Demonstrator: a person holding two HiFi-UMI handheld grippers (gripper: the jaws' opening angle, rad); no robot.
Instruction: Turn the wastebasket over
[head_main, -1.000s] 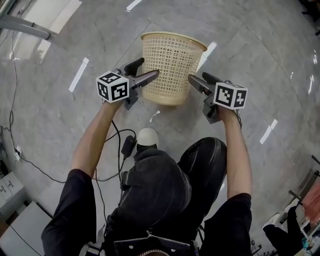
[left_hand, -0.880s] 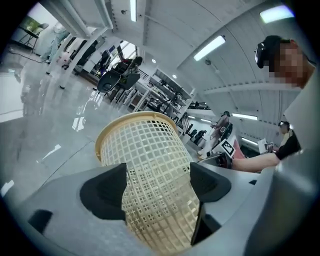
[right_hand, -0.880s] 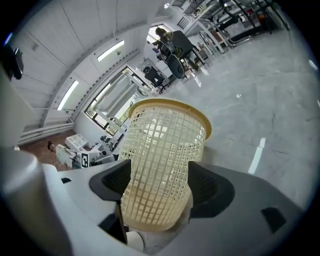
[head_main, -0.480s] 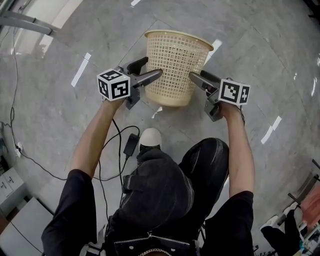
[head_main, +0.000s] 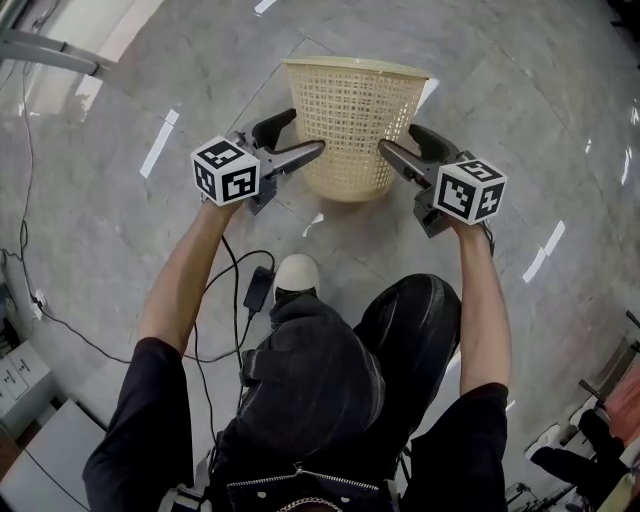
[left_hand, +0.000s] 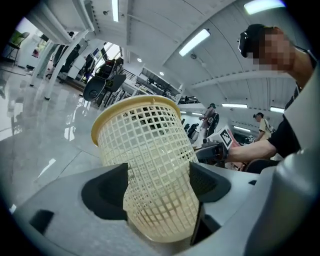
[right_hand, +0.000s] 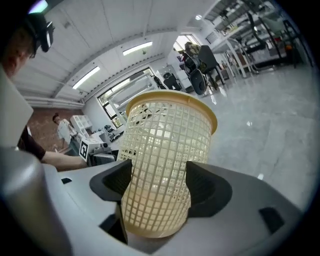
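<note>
You have the wastebasket pressed between the two tools rather than gripped by either one. The left gripper has its jaws spread wide, and its tips rest against the mesh low on the basket's left side. The right gripper mirrors it on the opposite side, just as wide open and closed on nothing. Each gripper view shows the basket's narrow lower part filling the gap in front of the open jaws. That looks deliberate: the body is far too broad for one jaw pair to span, so squeezing inward from both sides is what gives you a hold. Placing that hold low, near the base, should leave the wide rim free to swing over when you rotate. The basket sits in front of your knees, over the grey floor, rim uppermost and leaning away from you, so the turn is not yet made. You cannot tell whether the base rests on the floor or hangs just clear of it: the head view looks down too steeply, and in both gripper views the gripper bodies cut off the bottom edge. The inside is hard to read through the mesh, so whether it holds anything stays unclear
</note>
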